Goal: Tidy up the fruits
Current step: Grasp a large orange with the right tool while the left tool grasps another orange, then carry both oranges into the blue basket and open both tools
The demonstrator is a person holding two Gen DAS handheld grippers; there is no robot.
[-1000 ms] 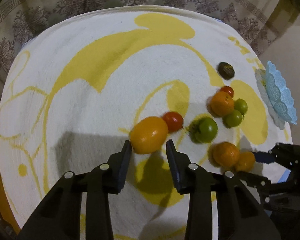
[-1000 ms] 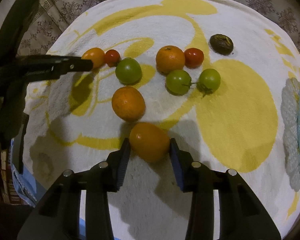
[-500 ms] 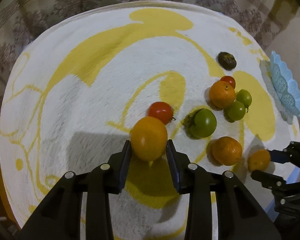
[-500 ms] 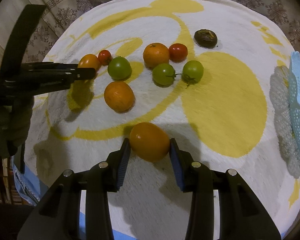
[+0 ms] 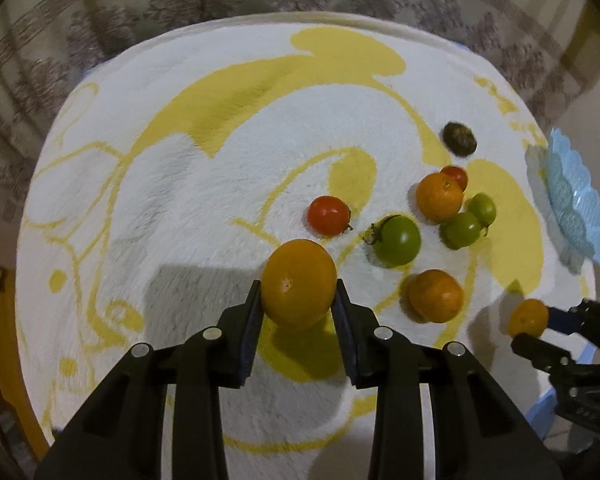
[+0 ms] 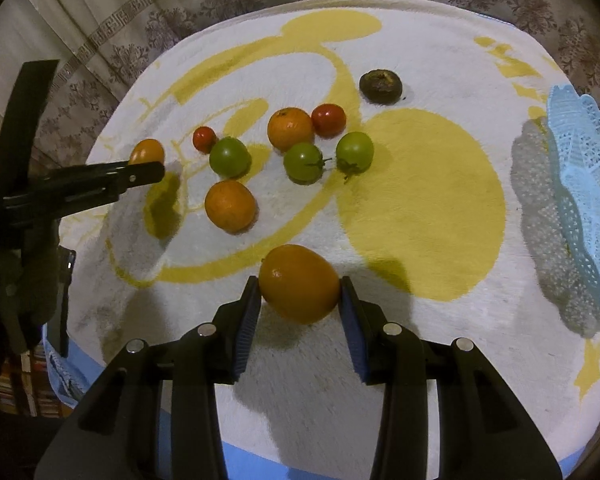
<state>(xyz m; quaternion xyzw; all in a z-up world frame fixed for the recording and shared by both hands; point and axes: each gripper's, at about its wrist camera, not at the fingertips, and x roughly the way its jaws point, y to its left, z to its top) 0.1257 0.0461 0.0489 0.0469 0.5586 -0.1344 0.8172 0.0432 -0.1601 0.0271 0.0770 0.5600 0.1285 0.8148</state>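
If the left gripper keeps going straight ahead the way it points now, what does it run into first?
Probably the small red tomato, lying just beyond the orange fruit that the left gripper holds, slightly right of its line. Height above the cloth is unclear, so it might pass over.

Two orange fruits [image 5: 299, 283] [image 6: 299, 282] sit lifted, near; two more oranges [image 6: 230, 205], three green tomatoes [image 6: 230, 157], two red tomatoes [image 6: 329, 120] cluster farther; a dark fruit [image 6: 380, 86] lies farthest.
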